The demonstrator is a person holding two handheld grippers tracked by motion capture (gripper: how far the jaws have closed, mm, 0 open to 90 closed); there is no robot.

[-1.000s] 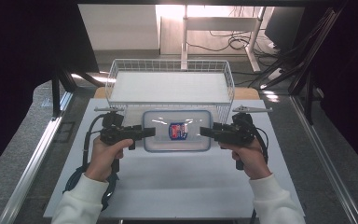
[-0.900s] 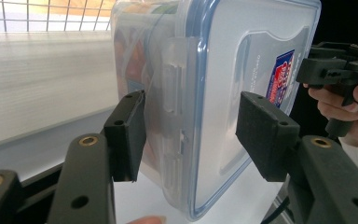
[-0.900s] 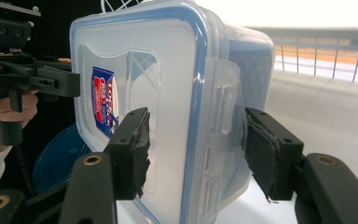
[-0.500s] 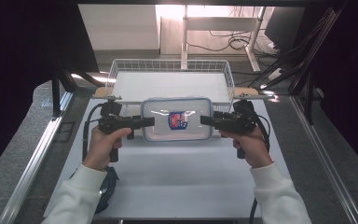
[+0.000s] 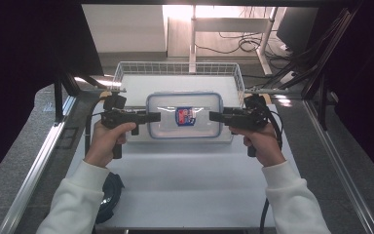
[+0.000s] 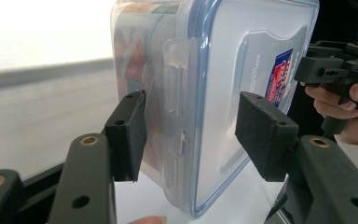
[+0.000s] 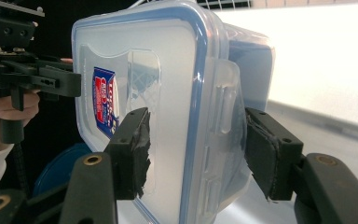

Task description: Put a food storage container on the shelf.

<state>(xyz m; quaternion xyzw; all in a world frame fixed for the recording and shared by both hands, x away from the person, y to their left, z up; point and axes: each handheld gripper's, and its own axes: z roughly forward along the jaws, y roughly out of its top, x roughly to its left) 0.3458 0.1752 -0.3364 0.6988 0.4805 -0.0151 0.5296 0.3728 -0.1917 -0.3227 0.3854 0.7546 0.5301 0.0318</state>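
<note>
Carried higher and further toward the wire basket [image 5: 177, 72] than a second ago: clear lidded container [image 5: 184, 116], off the counter [image 5: 185, 185]. Left hand-held gripper [image 5: 153, 116] clamped on its left end, right hand-held gripper [image 5: 215, 116] clamped on its right end, as before.
</note>
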